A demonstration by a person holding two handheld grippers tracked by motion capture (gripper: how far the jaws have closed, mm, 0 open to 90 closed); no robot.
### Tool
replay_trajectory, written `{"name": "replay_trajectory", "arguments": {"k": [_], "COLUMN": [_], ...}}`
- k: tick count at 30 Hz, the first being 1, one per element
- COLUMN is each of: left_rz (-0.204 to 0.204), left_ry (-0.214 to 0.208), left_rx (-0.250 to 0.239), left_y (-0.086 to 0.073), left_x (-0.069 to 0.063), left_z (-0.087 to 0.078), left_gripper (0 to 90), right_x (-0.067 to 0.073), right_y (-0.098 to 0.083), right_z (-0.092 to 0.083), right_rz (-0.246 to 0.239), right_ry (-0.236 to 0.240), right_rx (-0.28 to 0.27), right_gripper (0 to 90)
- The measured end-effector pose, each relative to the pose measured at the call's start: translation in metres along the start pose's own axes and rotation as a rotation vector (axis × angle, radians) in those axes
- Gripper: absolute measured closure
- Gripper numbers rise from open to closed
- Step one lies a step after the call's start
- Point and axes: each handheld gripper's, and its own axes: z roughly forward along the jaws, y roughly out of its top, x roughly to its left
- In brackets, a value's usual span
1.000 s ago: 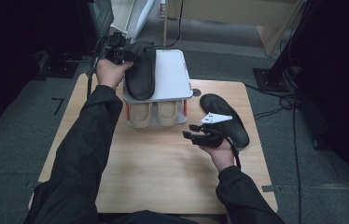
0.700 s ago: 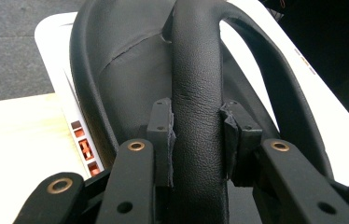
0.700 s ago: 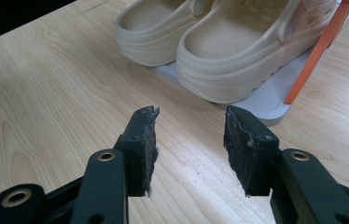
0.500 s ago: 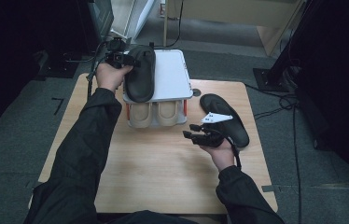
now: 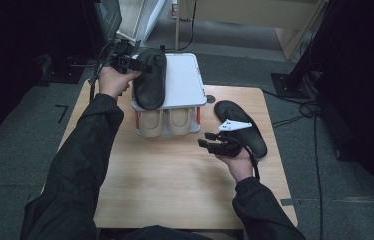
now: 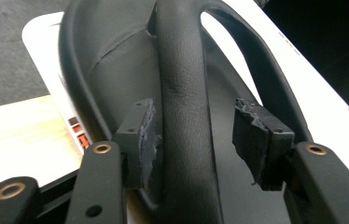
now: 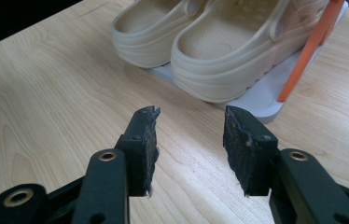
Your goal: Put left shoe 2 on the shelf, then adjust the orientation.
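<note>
In the high view, a white rack [image 5: 187,80] is standing at the far edge of the wooden table [image 5: 170,180]. A black sandal [image 5: 150,82] is lying on the rack's top shelf, at its left side, its length running from the rack's front toward its back. The left gripper [image 5: 137,64] is sitting against the far left part of that sandal, held by the person's left hand [image 5: 112,80]. A pair of beige clogs [image 5: 167,121] is sitting on the rack's lower shelf, heels showing at the front. A second black sandal [image 5: 242,127] is lying on the table to the right of the rack, well apart from the first. The right gripper [image 5: 206,145] is hovering near the rack's front right corner, just beside the second sandal, pointing left.

In the left gripper view, the jaws have just been opening and are standing apart on either side of the sandal's strap [image 6: 184,116]. The left pad is lying close against the strap, while the right pad is standing clear of it, so nothing is being clamped. The rack's white top is showing beyond the sandal.

In the right gripper view, the jaws are standing apart with bare table between them. The clogs are sitting ahead on the rack's lower shelf, beside an orange post [image 7: 310,46] of the rack.
</note>
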Motion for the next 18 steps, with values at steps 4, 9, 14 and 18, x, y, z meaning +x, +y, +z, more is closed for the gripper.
{"name": "replay_trajectory", "arguments": {"k": [4, 9, 14, 18], "left_rz": [0.024, 0.052, 0.066, 0.073], "left_ry": [-0.018, -0.024, -0.012, -0.018], "left_rx": [-0.002, -0.018, -0.002, -0.015], "left_y": [-0.004, -0.012, -0.020, -0.029], "left_x": [0.000, 0.002, 0.006, 0.009], "left_z": [-0.011, -0.026, -0.035, -0.044], "left_gripper": [44.8, 43.8, 43.7, 43.6], "right_x": [-0.005, -0.016, -0.026, -0.032], "right_y": [-0.001, -0.002, -0.003, -0.005], "right_z": [-0.007, -0.016, -0.021, -0.026], "right_rz": [0.007, 0.044, 0.051, 0.043], "right_ry": [-0.011, -0.026, -0.043, -0.064], "right_rx": [0.000, -0.015, -0.013, -0.029], "right_gripper": [55.5, 56.0, 56.8, 56.8]}}
